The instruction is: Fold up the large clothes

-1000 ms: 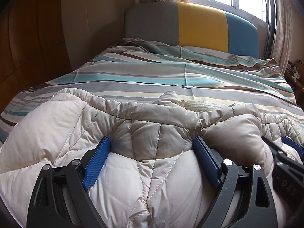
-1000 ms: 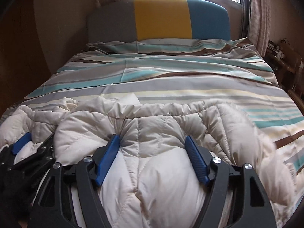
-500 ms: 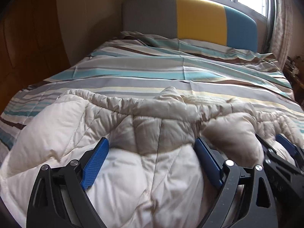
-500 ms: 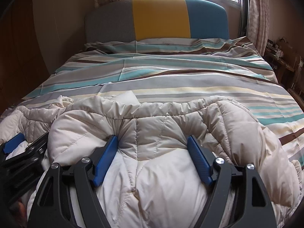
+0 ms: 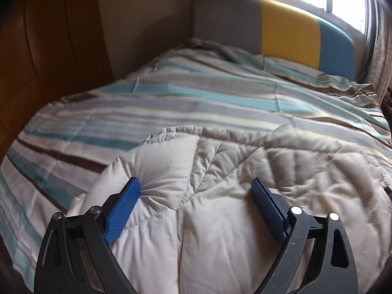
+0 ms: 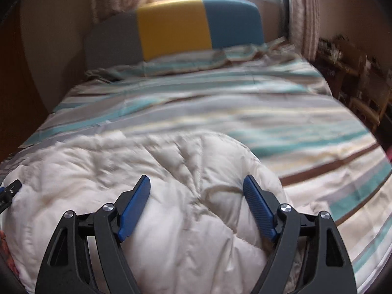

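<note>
A puffy cream quilted down jacket [image 5: 220, 196] lies bunched on the near part of the striped bed; it also fills the lower middle of the right wrist view [image 6: 152, 183]. My left gripper [image 5: 196, 193] is open, its blue pads spread wide with the jacket's padding bulging between them. My right gripper [image 6: 197, 188] is open the same way over the jacket's right side. A bit of the left gripper's body [image 6: 9, 188] shows at the left edge of the right wrist view.
The striped bedspread [image 5: 196, 98] stretches to a grey, yellow and blue headboard [image 6: 176, 27] under a bright window. A wooden wardrobe [image 5: 36, 61] stands at the left. Cluttered furniture [image 6: 355, 73] stands at the bed's right side.
Both grippers have swung apart: the left view turned left, the right view turned right. The jacket sits lower and flatter. The pads stay spread.
</note>
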